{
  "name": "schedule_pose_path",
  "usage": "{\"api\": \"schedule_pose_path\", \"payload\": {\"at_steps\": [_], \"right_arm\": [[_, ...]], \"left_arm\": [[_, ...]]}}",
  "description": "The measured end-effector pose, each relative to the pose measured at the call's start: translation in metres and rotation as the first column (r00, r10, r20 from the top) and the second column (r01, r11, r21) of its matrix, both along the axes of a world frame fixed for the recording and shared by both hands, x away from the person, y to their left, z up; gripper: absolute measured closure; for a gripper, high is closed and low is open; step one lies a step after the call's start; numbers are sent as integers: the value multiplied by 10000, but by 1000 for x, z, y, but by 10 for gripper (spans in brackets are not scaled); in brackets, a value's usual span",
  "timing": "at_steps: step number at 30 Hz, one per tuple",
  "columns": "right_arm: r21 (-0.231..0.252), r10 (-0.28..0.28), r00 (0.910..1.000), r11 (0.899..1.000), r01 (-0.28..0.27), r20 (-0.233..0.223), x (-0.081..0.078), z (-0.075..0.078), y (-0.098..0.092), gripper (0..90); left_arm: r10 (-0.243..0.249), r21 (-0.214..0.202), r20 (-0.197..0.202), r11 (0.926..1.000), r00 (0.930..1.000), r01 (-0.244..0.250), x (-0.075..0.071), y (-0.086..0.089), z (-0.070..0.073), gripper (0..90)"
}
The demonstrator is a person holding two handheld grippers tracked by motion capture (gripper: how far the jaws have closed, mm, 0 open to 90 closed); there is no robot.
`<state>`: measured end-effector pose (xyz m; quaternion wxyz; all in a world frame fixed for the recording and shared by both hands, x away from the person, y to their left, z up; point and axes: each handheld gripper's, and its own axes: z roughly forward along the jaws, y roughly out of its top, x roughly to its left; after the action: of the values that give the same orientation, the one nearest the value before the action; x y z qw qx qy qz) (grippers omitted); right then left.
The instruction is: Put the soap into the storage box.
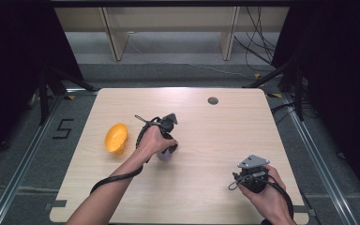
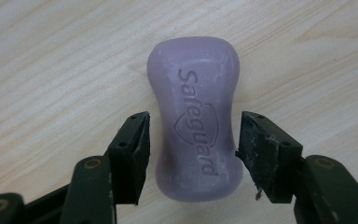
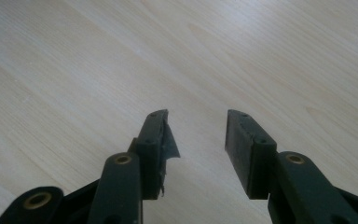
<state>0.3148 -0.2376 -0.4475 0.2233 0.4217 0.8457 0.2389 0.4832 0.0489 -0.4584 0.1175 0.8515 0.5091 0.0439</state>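
Observation:
A purple soap bar (image 2: 196, 121) stamped "Safeguard" lies flat on the wooden table (image 2: 51, 70). My left gripper (image 2: 193, 135) has closed on its narrow waist, one black pad (image 2: 265, 149) on each side. From above, the left gripper (image 1: 168, 151) points down near the table's middle. A hand covers most of it, and a sliver of the soap bar (image 1: 165, 156) peeks out below. My right gripper (image 3: 196, 135) is open over bare wood with nothing between its fingers. In the high view the right gripper (image 1: 246, 174) sits near the front right of the table.
An orange perforated bowl (image 1: 116, 137) lies tilted on the table (image 1: 206, 136), left of the left hand. A small round grey hole (image 1: 213, 100) sits near the far edge. Cables trail from both grippers toward the front edge.

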Motion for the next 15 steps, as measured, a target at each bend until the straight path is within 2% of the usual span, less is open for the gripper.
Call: {"api": "schedule_pose_path", "payload": {"at_steps": [5,7,8,10,11,15], "right_arm": [[-99,124,9999,9999,-124,83,1,-1,0,594],[32,-26,10000,10000,27,-63,0,0,1,594],[-88,117,9999,9999,-117,70,0,-1,0,593],[-98,133,9999,9999,-132,72,0,-1,0,593],[-89,132,9999,9999,-132,96,0,-1,0,593],[22,18,10000,10000,-18,0,0,0,0,593]], "left_arm": [[60,246,-278,9997,9996,-53,4,-3,-1,433],[63,284,-338,9996,9994,-53,4,-4,-2,435],[74,310,-368,9995,9993,-63,5,-5,-2,435],[130,263,-172,9996,9998,-125,4,-6,-6,437],[98,386,-409,9992,9991,-82,5,-6,-5,439],[151,371,-351,9992,9993,-138,4,-7,-8,445]]}}
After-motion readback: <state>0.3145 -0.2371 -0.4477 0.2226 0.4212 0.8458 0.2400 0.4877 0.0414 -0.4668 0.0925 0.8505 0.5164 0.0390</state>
